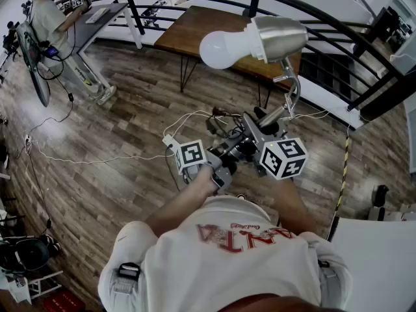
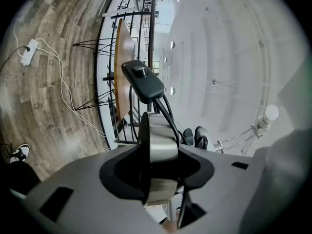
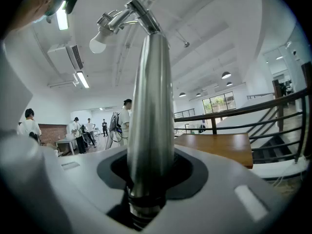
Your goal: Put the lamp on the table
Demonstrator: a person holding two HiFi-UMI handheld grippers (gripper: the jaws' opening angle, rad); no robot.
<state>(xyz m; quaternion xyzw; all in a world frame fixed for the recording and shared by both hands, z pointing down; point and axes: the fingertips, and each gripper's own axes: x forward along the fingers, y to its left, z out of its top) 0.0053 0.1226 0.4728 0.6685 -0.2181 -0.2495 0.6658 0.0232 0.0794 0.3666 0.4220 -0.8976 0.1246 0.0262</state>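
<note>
**Open loft with plank floor and black railing**

A grey-brown wood-plank floor [image 1: 97, 161] runs to a curved black railing [image 1: 132, 8]. Beside the railing stands a brown wooden surface [image 1: 195, 25] on thin black legs. A white power strip [image 1: 168, 139] trails cable across the floor. The white ceiling [image 3: 219, 33] carries strip lights [image 3: 82, 79], and windows [image 3: 219, 103] glow in the far wall.

I get bright, even indoor light; ceiling strip lights [image 3: 82, 79] glare; highlights streak the lamp stem [image 3: 148, 106]; fisheye corners go black.

The head view hides the lamp's base [image 2: 158, 143] behind the left tool [image 2: 158, 172] and right tool [image 3: 147, 179].
</note>
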